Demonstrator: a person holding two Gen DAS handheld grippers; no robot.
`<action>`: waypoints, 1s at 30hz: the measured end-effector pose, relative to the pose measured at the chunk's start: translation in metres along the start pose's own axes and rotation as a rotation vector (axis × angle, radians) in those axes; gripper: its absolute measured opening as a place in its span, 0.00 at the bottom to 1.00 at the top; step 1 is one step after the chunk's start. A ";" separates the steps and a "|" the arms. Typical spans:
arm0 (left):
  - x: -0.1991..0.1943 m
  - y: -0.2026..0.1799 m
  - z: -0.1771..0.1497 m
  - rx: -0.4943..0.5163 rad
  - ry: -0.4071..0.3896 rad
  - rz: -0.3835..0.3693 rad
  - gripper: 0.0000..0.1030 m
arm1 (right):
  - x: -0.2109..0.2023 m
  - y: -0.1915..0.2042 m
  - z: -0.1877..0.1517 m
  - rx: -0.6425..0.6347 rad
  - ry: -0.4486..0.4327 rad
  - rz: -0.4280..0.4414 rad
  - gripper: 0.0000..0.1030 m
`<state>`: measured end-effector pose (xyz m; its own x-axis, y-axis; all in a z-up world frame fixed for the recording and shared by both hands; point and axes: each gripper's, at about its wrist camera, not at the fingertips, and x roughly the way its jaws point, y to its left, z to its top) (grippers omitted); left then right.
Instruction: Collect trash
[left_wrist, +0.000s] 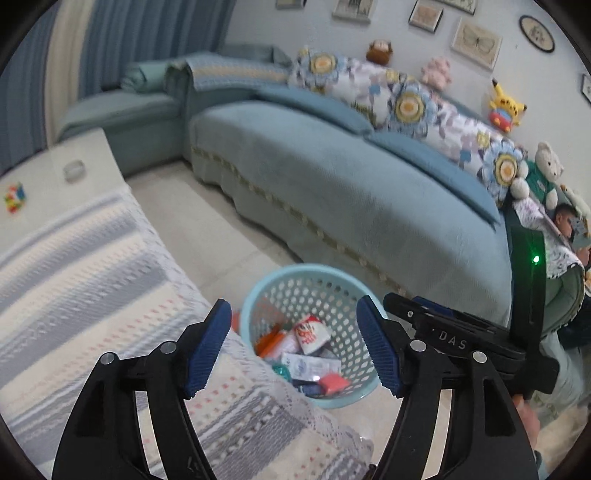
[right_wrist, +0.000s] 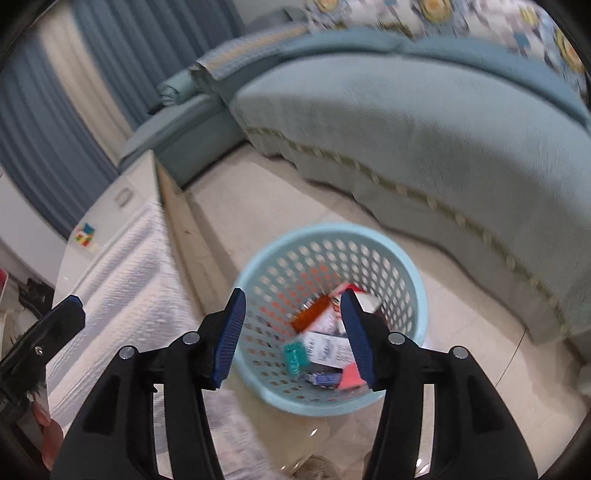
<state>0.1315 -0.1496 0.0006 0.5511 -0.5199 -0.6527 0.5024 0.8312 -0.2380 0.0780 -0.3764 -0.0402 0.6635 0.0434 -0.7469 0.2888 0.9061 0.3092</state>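
Both spread, empty: left gripper (left_wrist: 293, 347), right gripper (right_wrist: 293, 336) above bin (right_wrist: 413, 291) on floor, trash (right_wrist: 325, 347) inside. Risk: bumping rim, tipping bin, spilling contents.

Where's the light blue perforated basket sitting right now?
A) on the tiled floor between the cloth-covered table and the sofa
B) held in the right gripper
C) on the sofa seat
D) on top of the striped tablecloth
A: the basket stands on the floor tiles, with the cloth-covered table on one side and the sofa on the other; wrappers and packets lie inside it, and the right gripper is open above it, gripping nothing.
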 end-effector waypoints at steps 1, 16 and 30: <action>-0.016 -0.001 0.000 -0.004 -0.024 0.001 0.66 | -0.015 0.012 0.001 -0.015 -0.024 0.018 0.49; -0.161 0.038 -0.074 -0.133 -0.330 0.339 0.81 | -0.147 0.118 -0.077 -0.180 -0.505 -0.118 0.80; -0.148 0.018 -0.095 -0.004 -0.385 0.499 0.88 | -0.125 0.112 -0.093 -0.178 -0.563 -0.152 0.85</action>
<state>-0.0044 -0.0390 0.0245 0.9194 -0.1020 -0.3799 0.1205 0.9924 0.0252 -0.0368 -0.2413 0.0327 0.9011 -0.2769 -0.3336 0.3210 0.9434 0.0840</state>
